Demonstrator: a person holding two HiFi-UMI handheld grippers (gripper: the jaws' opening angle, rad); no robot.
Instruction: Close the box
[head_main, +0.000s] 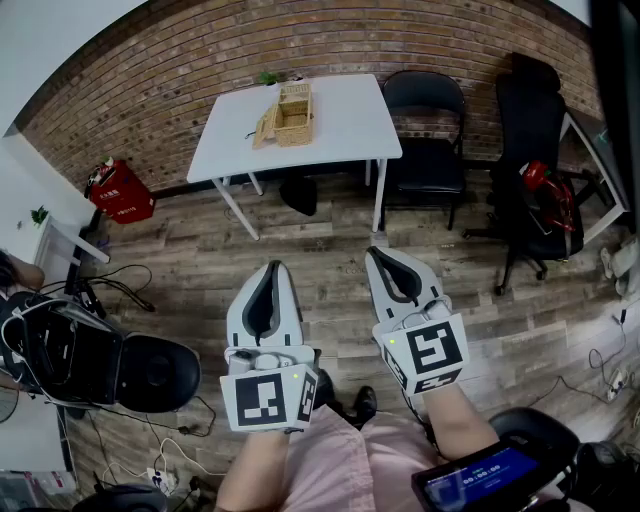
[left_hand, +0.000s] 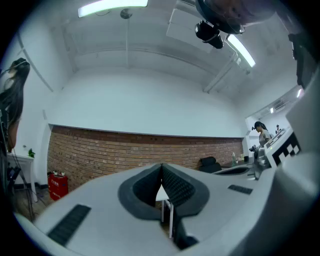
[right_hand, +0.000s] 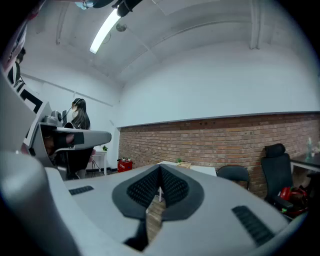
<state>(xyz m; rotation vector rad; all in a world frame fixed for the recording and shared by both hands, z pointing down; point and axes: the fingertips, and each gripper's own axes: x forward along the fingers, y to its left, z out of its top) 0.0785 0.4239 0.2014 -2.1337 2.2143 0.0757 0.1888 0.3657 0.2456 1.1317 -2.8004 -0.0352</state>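
Tan woven box (head_main: 292, 113) sits with its lid open on the white table (head_main: 345, 125) by the brick wall (head_main: 180, 80), well apart from both grippers. Left gripper (head_main: 274, 268) and right gripper (head_main: 377, 254) are held out side by side, roughly level over the wood floor (head_main: 330, 300). Both sets of jaws are pinched together on nothing.

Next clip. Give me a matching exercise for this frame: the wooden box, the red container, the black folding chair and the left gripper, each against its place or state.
Things:
1. wooden box
2. red container
3. black folding chair
4. left gripper

Places or states:
A. on the floor against the brick wall
B. shut, empty, well short of the white table
C. on the table, lid open
D. beside the table, at its right in the head view

Pairs: 1-C; 2-A; 3-D; 4-B
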